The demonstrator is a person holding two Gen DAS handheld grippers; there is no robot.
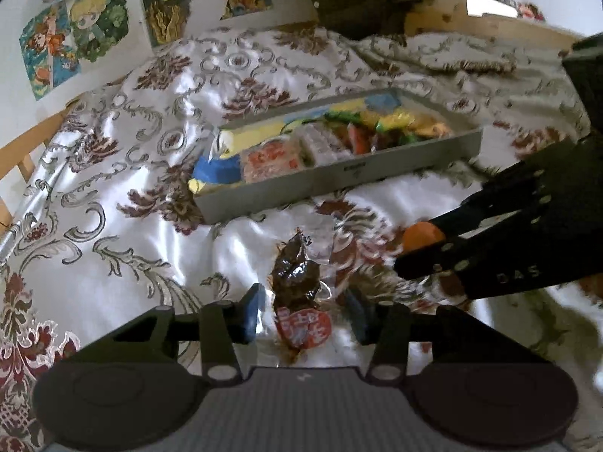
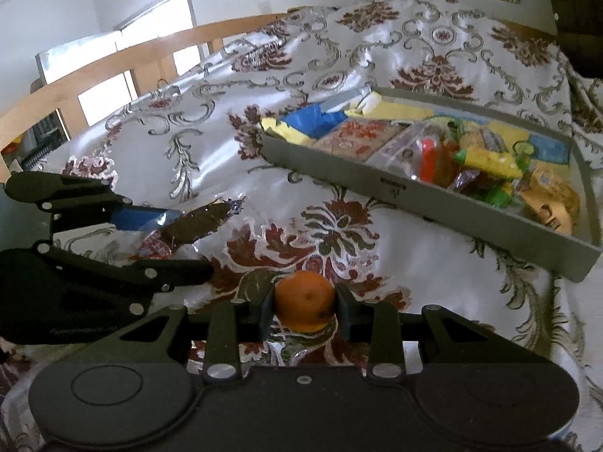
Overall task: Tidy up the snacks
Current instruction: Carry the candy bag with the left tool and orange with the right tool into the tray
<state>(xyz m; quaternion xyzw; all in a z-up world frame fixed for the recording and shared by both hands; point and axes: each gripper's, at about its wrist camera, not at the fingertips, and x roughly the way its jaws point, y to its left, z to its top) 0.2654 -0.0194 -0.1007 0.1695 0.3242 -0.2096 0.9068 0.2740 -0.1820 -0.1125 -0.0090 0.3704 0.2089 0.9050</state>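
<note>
My left gripper (image 1: pixel 305 301) is shut on a brown snack packet (image 1: pixel 296 275) with a red round label, its clear wrapper pinched between the blue pads. The right wrist view shows the same packet (image 2: pixel 196 226) jutting from the left gripper (image 2: pixel 181 241), a little above the bedspread. My right gripper (image 2: pixel 304 301) is shut on a small orange (image 2: pixel 304 305) and is seen from the side at the right edge of the left wrist view (image 1: pixel 418 248). A long grey tray (image 1: pixel 339 177) holding several wrapped snacks lies on the bed beyond both grippers.
Everything rests on a shiny white bedspread (image 1: pixel 132 188) with a dark red and grey floral pattern, rumpled in places. A wooden bed rail (image 2: pixel 150 49) runs along the far left side. Cartoon posters (image 1: pixel 75 37) hang on the wall behind.
</note>
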